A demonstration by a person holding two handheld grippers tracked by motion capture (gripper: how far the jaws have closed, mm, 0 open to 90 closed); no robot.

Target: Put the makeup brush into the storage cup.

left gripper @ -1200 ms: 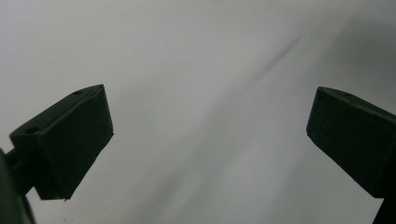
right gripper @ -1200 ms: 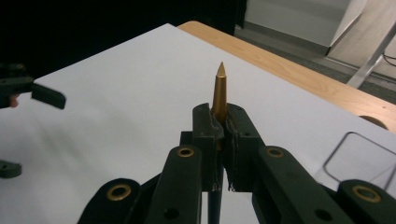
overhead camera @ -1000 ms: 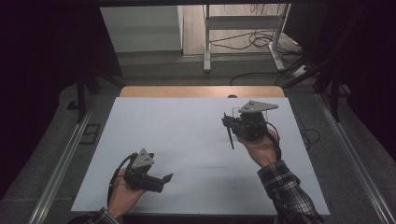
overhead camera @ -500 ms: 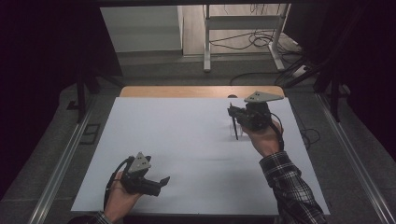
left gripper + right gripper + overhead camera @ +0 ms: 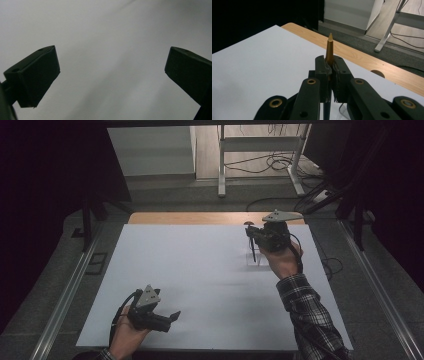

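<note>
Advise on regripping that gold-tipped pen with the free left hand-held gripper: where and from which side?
Grip the dark lower shaft of the slim gold-tipped pen, below the right hand-held gripper shut near its gold cone. The pen stands roughly upright above the white sheet, so come in level from the person's left, open left hand-held gripper straddling the shaft.

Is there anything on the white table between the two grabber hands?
No. In the high view, the white tabletop is bare between the left gripper, open, and the right gripper, shut on a pointed stick.
</note>
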